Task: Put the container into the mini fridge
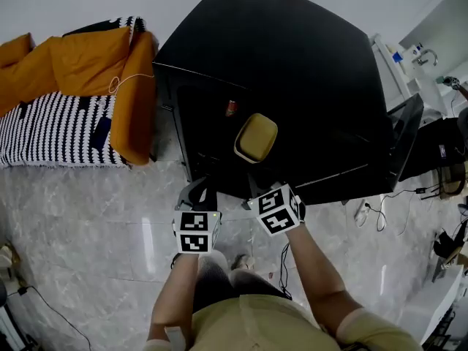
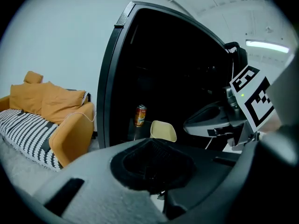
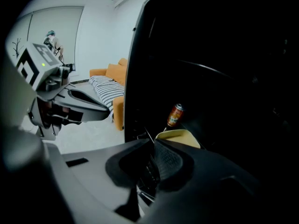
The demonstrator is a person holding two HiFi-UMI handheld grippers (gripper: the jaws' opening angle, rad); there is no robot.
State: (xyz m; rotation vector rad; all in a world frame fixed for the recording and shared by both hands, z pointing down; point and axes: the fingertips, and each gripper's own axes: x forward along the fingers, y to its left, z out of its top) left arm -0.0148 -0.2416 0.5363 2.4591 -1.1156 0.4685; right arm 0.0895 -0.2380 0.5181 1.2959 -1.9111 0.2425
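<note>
**Desk:** Since you're driving from out here, what's the inventory, risks first?

**Me:** Item one, container (image 1: pixel 256 137): it is inside the mini fridge (image 1: pixel 307 72), low down and near the front lip. It is free of both tools. I judge it could slide out if I nudge it while backing off.

Item two, can (image 1: pixel 231 108): it stands just beside the container. It is tall and narrow, so I judge a bump from the container would topple it.

Item three, left gripper (image 1: pixel 199 193) and right gripper (image 1: pixel 257 194): both hang just outside the opening. On each, the jaws are pressed together with nothing between them.

**Desk:** Materials?

**Me:**
- **Container:** tan with rounded corners and a matte finish, probably plastic (I can't tell if it's lidded).
- **Can:** glossy printed metal in orange and red.
- **Fridge:** smooth black, with a dark interior that hides its shelves.
- **Jaw pads:** ribbed rubber.
- **Floor (image 1: pixel 88 218):** polished marbled tile, which I judge would be slippery for anything dropped.
- **Sofa (image 1: pixel 88 64):** soft orange fabric with a striped knit throw.
</note>
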